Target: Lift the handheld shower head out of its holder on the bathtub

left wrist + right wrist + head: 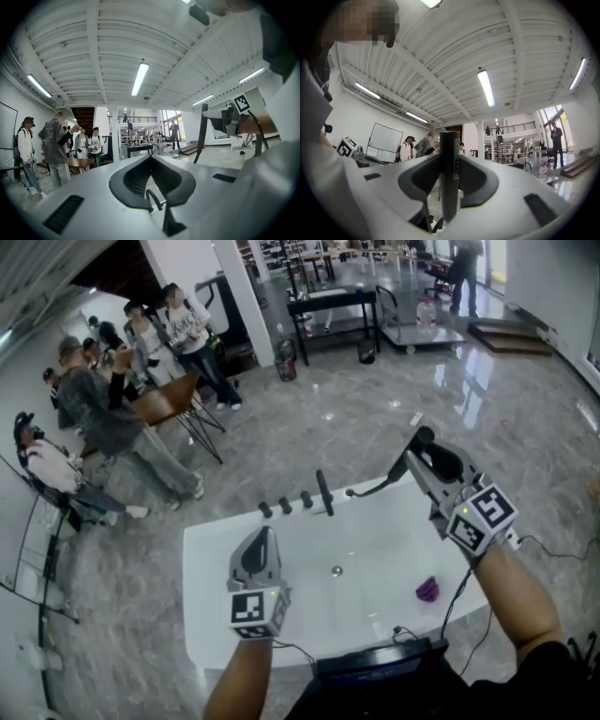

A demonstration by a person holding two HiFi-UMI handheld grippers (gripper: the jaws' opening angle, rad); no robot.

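Grey marble floor (356,418) surrounds the white bathtub (214,615). Above the bathtub's far right corner, the right hand-held gripper (420,454) clamps the black shower head (449,164). The left hand-held gripper (264,536) hovers over the bathtub, jaws together, empty.

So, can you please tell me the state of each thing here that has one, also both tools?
shower head: lifted clear of the bathtub rim, held in the right tool
right tool: shut on the shower head
left tool: shut, empty, above the bathtub
hose: curving from the shower head down to the rim
bathtub: no water visible; a purple item lies inside
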